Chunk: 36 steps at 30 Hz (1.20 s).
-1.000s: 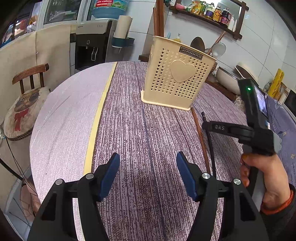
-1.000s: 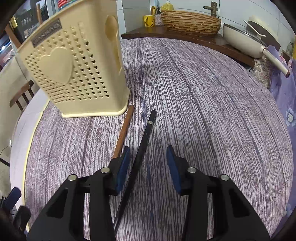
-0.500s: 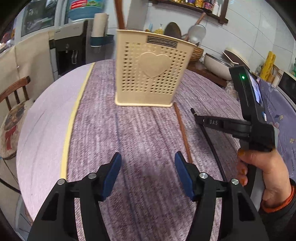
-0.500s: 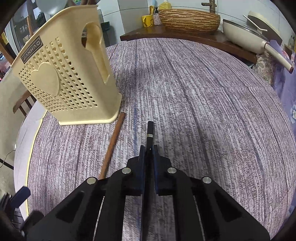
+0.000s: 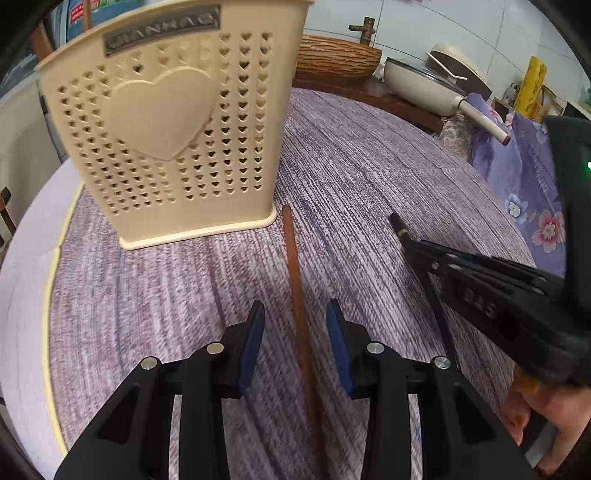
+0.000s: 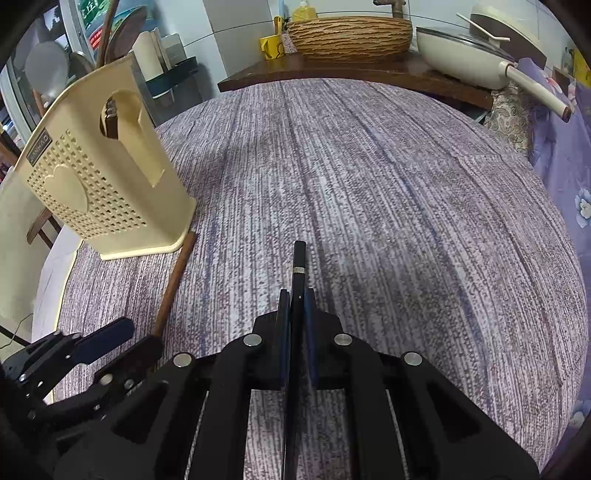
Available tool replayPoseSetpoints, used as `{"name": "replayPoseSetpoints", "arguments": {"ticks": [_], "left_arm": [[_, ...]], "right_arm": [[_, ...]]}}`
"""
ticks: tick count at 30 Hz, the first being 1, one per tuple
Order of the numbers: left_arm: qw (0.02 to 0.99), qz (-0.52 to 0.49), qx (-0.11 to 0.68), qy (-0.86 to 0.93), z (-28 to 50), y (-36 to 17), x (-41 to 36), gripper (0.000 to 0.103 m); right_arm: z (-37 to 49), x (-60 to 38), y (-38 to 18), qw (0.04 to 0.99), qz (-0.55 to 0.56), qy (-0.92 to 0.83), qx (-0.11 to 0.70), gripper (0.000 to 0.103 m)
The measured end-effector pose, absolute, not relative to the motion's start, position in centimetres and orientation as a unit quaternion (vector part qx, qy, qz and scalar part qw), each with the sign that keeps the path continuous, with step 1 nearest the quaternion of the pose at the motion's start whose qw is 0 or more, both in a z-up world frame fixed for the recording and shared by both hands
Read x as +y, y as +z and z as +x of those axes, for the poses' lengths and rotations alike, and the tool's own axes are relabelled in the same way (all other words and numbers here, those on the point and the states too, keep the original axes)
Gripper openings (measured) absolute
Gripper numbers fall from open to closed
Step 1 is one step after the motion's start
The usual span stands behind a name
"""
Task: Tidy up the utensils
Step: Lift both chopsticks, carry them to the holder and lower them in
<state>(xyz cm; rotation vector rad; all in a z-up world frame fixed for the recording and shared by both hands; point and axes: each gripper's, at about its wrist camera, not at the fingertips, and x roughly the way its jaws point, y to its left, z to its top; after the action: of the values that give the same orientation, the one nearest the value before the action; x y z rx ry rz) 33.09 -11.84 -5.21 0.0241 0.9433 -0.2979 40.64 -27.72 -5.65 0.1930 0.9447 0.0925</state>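
A cream perforated utensil holder (image 5: pixel 173 125) with a heart stands on the purple table; it also shows in the right wrist view (image 6: pixel 99 184). A brown chopstick (image 5: pixel 295 280) lies on the table beside the holder's base and runs between the fingers of my open left gripper (image 5: pixel 295 332). The brown chopstick also shows in the right wrist view (image 6: pixel 173 280). My right gripper (image 6: pixel 295 306) is shut on a black chopstick (image 6: pixel 298 262), whose tip sticks out ahead. In the left wrist view the right gripper (image 5: pixel 417 251) holds the black chopstick (image 5: pixel 397 223) to the right.
A wooden shelf (image 6: pixel 351 70) behind the table carries a woven basket (image 6: pixel 349 33), a yellow mug (image 6: pixel 271 46) and a cream pan (image 6: pixel 465 55). A floral purple cloth (image 5: pixel 524 184) lies at the right. A chair (image 6: pixel 40 225) stands left of the table.
My left gripper moved forward and right over the brown chopstick, which now lies between its fingers. My right gripper closed on the black chopstick a second ago and still holds it.
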Motion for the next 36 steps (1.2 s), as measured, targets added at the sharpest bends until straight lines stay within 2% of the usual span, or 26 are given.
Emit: {"name": "replayPoseSetpoints", "arguments": {"ticks": [10,13,15,17,28,36], "left_arm": [[0.889,0.031,0.441,-0.118,36.0,-5.3,-13.5,0.033],[0.89,0.054,0.438,-0.112,36.0,-5.2,-13.8,0.024],[0.893,0.062,0.434,-0.101,36.1,-5.3,-13.7,0.013],[0.894,0.06,0.432,-0.1,36.3,-5.2,-13.7,0.009],[0.886,0.004,0.45,-0.108,36.1,-4.6,-11.9,0.008],[0.894,-0.011,0.428,-0.132,33.4,-2.6,-10.7,0.008]], "right_arm": [[40.6,-28.8,-5.8,0.884,0.107,0.046,0.453,0.009],[40.7,-28.8,-6.0,0.883,0.107,0.046,0.454,0.009],[40.7,-28.7,-6.0,0.883,0.108,0.048,0.454,0.009],[40.7,-28.5,-5.9,0.884,0.104,0.048,0.453,0.009],[40.6,-28.4,-5.8,0.884,0.11,0.051,0.451,0.009],[39.3,-28.8,-4.3,0.887,0.141,0.087,0.43,0.008]]}}
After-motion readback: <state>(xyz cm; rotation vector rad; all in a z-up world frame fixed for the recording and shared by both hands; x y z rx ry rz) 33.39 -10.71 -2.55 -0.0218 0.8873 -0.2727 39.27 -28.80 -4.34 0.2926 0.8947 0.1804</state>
